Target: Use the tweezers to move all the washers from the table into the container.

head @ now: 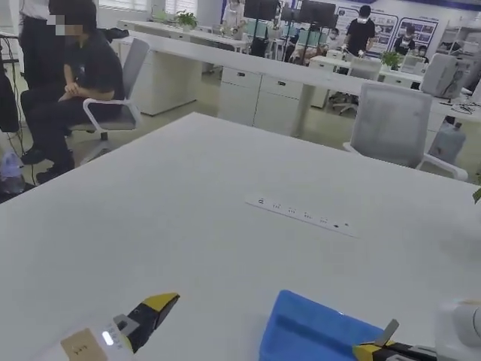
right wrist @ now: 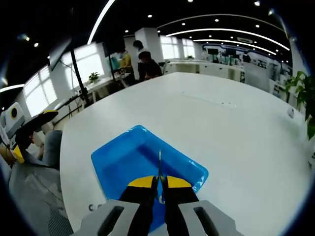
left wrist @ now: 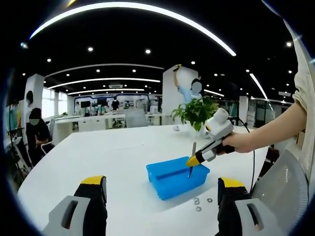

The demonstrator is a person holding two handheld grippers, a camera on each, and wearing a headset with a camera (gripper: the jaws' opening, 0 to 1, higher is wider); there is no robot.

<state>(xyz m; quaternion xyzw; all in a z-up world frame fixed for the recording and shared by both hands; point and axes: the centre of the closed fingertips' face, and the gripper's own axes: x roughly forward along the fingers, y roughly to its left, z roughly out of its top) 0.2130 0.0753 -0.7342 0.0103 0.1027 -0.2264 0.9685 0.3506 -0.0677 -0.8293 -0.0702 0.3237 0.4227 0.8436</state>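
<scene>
The blue container [head: 312, 331] lies at the near edge of the white table [head: 188, 226]. My right gripper [right wrist: 158, 183] is shut on the metal tweezers [right wrist: 160, 164], whose tips hang over the container's [right wrist: 128, 157] inside. From the left gripper view, the tweezers [left wrist: 191, 160] point down into the container [left wrist: 170, 179], with the right gripper [left wrist: 203, 155] above it. Three small washers [left wrist: 198, 201] lie on the table just in front of the container. My left gripper [left wrist: 162, 191] stands open with nothing between its jaws, and it shows left of the container in the head view [head: 154, 310].
A flat power strip [head: 301, 214] lies mid-table beyond the container. A potted plant [left wrist: 196, 112] stands at the table's far side. Grey chairs [head: 391, 124] line the far edge, and a person [head: 75, 83] sits at the left.
</scene>
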